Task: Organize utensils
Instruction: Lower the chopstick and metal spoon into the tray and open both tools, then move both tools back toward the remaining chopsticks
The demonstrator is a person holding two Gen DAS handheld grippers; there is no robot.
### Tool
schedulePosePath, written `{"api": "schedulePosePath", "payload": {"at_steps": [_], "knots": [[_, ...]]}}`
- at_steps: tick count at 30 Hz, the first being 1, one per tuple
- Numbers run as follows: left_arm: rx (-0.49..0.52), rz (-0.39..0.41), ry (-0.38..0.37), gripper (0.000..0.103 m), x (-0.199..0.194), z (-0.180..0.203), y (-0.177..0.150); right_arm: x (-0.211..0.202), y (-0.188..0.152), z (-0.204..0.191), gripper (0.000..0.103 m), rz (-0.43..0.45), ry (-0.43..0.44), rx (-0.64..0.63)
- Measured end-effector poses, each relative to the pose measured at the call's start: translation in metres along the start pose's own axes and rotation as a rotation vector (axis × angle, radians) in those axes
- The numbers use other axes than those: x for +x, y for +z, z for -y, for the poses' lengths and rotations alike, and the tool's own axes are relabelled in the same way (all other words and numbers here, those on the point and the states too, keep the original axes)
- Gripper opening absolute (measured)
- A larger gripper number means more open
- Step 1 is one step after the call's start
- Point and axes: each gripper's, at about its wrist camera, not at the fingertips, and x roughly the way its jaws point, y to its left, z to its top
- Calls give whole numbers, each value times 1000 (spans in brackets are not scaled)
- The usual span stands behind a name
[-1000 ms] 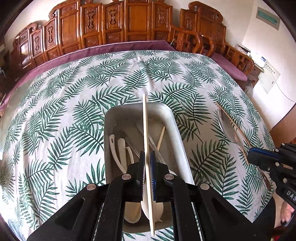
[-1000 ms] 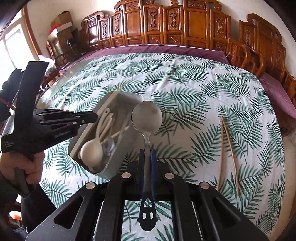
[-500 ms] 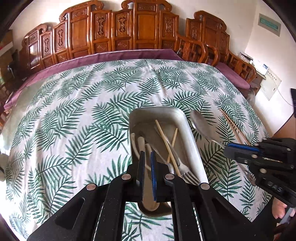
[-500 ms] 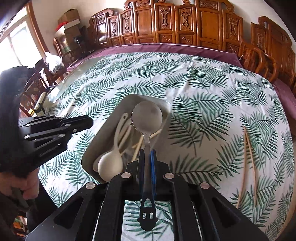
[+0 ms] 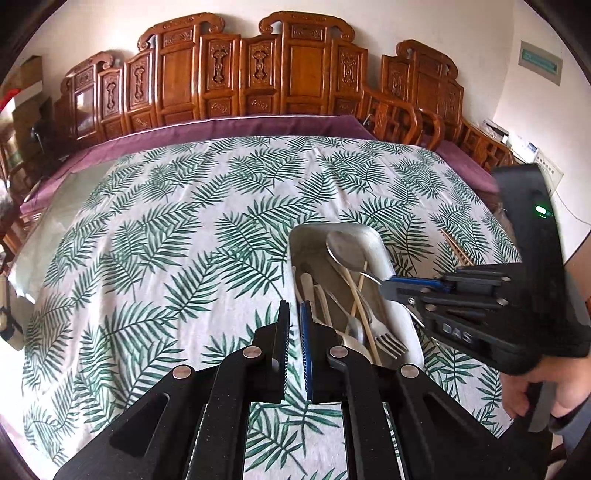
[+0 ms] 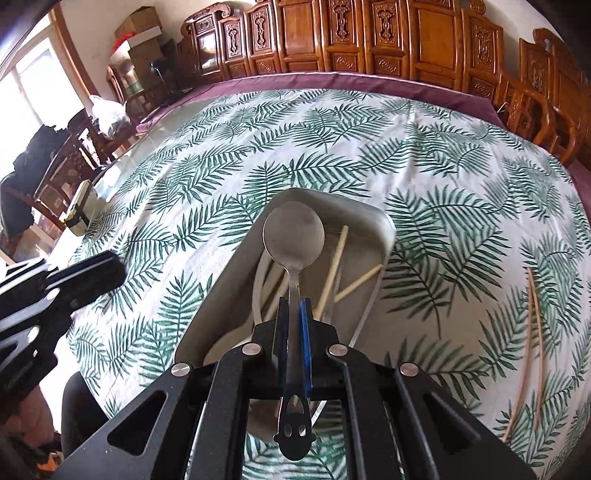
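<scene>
A grey metal tray (image 5: 373, 243) (image 6: 229, 284) on the leaf-print cloth holds white spoons (image 5: 308, 288), chopsticks (image 5: 360, 302) (image 6: 334, 266) and a fork (image 5: 386, 341). My right gripper (image 6: 293, 306) (image 5: 386, 286) is shut on a steel spoon (image 6: 293, 236) (image 5: 347, 249) and holds its bowl over the tray's far end. My left gripper (image 5: 293, 310) stands just left of the tray over the cloth, its jaws nearly together with nothing between them. It shows at the left edge of the right wrist view (image 6: 107, 271).
Two wooden chopsticks (image 6: 532, 347) (image 5: 456, 247) lie loose on the cloth right of the tray. Carved wooden chairs (image 5: 258, 85) ring the far side of the table. Boxes and furniture (image 6: 136, 33) stand at the far left.
My left gripper let go of the chopstick into the tray and drew back to the left. My right gripper carried the steel spoon leftward over the tray.
</scene>
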Motion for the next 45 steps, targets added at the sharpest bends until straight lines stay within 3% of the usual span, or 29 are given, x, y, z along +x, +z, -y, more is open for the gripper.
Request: {"api": "schedulePosePath", "payload": {"at_steps": [10,24,35,39,42,45], "knots": [[-22,7,24,5,-10,-16,-3,35,14,-5,8,-56,-28,-8],[-24,8,30,5,-13,-18,-5,41,17,-7,9,-71,-29,-4],[-2,8,21,5,-14,1,-2,-4,2,-1,9,7,22,-34],[15,7,12,6,-11,17,2,-26,-12,24,9,32,7,-25],[29,8,5,14,-8,30,4,-43,-24,53,9,47,-18,-5],[48,7,-7,15,-3,48,8,-57,-35,80,9,61,-50,16]]}}
